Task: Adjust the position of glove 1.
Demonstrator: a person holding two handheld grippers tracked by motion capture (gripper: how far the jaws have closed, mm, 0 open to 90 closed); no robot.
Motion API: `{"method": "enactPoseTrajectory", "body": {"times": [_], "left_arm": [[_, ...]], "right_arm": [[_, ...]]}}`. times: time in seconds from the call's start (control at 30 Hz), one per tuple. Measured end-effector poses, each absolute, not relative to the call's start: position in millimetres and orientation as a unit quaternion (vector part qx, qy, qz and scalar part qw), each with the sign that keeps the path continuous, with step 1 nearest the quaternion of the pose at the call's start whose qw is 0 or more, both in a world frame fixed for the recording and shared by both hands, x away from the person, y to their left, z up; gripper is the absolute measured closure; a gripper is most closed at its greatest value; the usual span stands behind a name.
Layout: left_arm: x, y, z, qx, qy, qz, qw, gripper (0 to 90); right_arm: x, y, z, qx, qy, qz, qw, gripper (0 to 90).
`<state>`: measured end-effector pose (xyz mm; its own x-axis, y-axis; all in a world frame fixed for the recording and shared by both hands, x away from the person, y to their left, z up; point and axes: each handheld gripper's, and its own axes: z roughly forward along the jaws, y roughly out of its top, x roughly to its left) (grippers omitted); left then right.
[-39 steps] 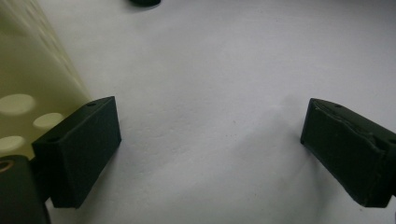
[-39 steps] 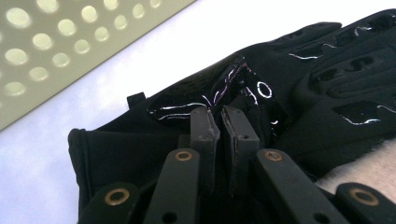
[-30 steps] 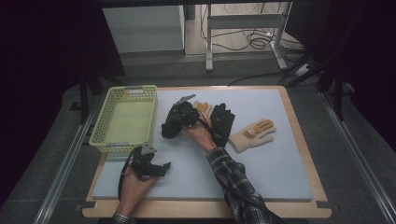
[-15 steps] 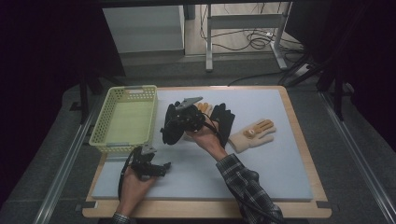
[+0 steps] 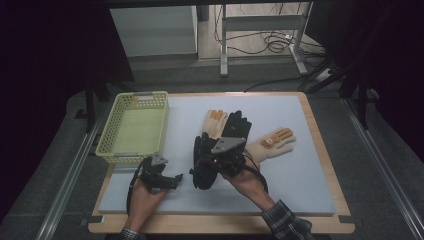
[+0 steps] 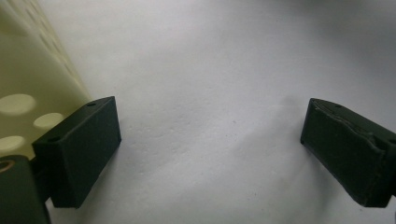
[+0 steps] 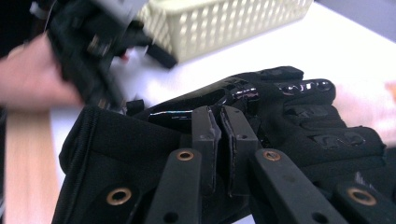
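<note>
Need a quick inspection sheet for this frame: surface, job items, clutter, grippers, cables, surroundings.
Surface: white mat on a wood-edged table, flat, no spills seen.
Job's things: black glove pinched in the right gripper; second black glove and two tan gloves lying on the mat; yellow basket at the left edge, nothing seen inside.
Clutter: nothing seen.
Grippers: right gripper shut on the black glove; left gripper open over bare mat, beside the basket.
Cables: one trails from the left gripper; loose cables on the floor behind the table.
Surroundings: metal stand legs, grey cabinet, dark room.
</note>
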<state>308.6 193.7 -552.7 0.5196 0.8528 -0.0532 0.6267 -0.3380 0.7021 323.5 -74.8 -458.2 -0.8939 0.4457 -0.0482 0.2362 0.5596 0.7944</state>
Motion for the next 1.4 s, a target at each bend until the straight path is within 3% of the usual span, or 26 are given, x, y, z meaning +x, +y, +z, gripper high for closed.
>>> {"method": "enactPoseTrajectory", "body": {"times": [0.17,0.27,0.37,0.57,1.4], "left_arm": [[309,194,-553,0.801,0.462,0.165,0.343,4.9],[309,194,-553,0.801,0.461,0.165,0.343,4.9],[309,194,-553,0.801,0.461,0.165,0.343,4.9],[309,194,-553,0.801,0.461,0.165,0.343,5.0],[309,194,-553,0.801,0.462,0.164,0.343,4.9]], "right_arm": [[300,-90,-482,0.202,0.88,0.415,0.108,82.0],[297,-94,-499,0.21,0.884,0.406,0.094,70.7],[301,-103,-498,0.227,0.874,0.421,0.09,63.8],[322,-120,-494,0.261,0.865,0.418,0.098,59.1],[447,-145,-501,0.372,0.838,0.366,0.158,60.1]]}}
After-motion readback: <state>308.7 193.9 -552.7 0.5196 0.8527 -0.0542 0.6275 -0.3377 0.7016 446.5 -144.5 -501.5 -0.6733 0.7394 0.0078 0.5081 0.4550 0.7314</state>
